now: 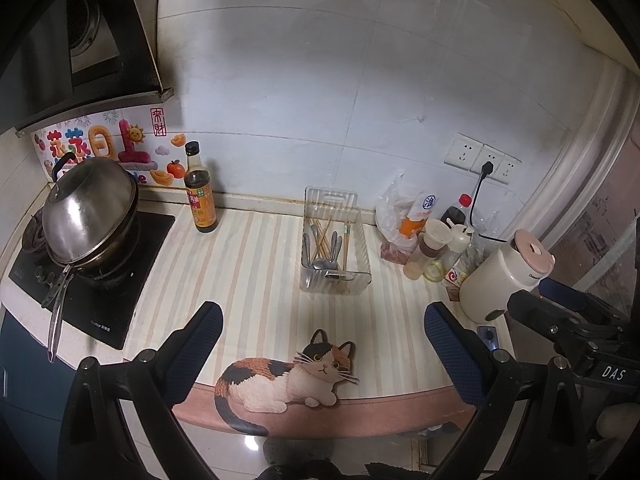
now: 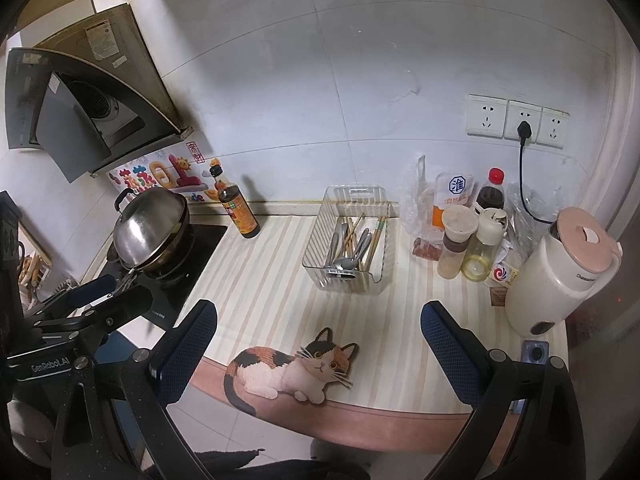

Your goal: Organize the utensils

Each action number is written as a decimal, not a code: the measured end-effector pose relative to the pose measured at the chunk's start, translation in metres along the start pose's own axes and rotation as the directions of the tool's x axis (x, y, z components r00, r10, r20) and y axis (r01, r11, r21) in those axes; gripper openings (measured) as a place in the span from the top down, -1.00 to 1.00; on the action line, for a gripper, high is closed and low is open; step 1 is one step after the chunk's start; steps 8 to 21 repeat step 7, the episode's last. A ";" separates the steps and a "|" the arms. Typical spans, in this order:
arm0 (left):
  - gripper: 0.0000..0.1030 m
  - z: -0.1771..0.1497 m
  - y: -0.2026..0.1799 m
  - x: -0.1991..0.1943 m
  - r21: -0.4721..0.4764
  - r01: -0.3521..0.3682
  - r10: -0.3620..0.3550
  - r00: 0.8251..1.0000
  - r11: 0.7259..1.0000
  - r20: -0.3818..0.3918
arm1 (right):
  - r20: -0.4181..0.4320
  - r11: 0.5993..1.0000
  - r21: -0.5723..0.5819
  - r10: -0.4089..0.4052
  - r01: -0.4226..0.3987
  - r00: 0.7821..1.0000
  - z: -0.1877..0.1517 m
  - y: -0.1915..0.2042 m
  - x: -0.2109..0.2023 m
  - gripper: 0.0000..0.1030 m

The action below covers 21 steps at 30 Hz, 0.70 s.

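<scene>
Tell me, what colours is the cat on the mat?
The cat is white with orange and black patches and a black tail, clearest in the right wrist view.

One bin (image 1: 335, 248), three sockets (image 2: 518, 122)

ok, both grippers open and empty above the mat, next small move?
Probably advance the right gripper toward the clear bin. The spoons and chopsticks lie mixed together inside it, and both the right and left gripper are open, empty and short of it.
</scene>
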<state>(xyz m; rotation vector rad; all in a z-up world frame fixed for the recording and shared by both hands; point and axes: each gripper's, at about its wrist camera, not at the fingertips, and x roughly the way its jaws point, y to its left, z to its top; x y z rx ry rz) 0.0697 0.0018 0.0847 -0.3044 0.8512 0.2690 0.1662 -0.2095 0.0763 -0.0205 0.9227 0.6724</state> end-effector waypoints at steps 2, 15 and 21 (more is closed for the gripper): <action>-1.00 0.000 0.000 0.000 -0.002 0.000 0.000 1.000 1.000 0.000 | -0.001 1.000 -0.001 0.001 -0.001 1.000 0.001 0.000 0.001 -1.00; -1.00 0.001 0.000 0.000 -0.002 0.001 -0.001 1.000 1.000 0.002 | -0.004 1.000 -0.004 0.002 -0.002 1.000 0.002 -0.001 0.004 -1.00; -1.00 0.001 0.000 0.000 -0.002 0.001 -0.001 1.000 1.000 0.002 | -0.004 1.000 -0.004 0.002 -0.002 1.000 0.002 -0.001 0.004 -1.00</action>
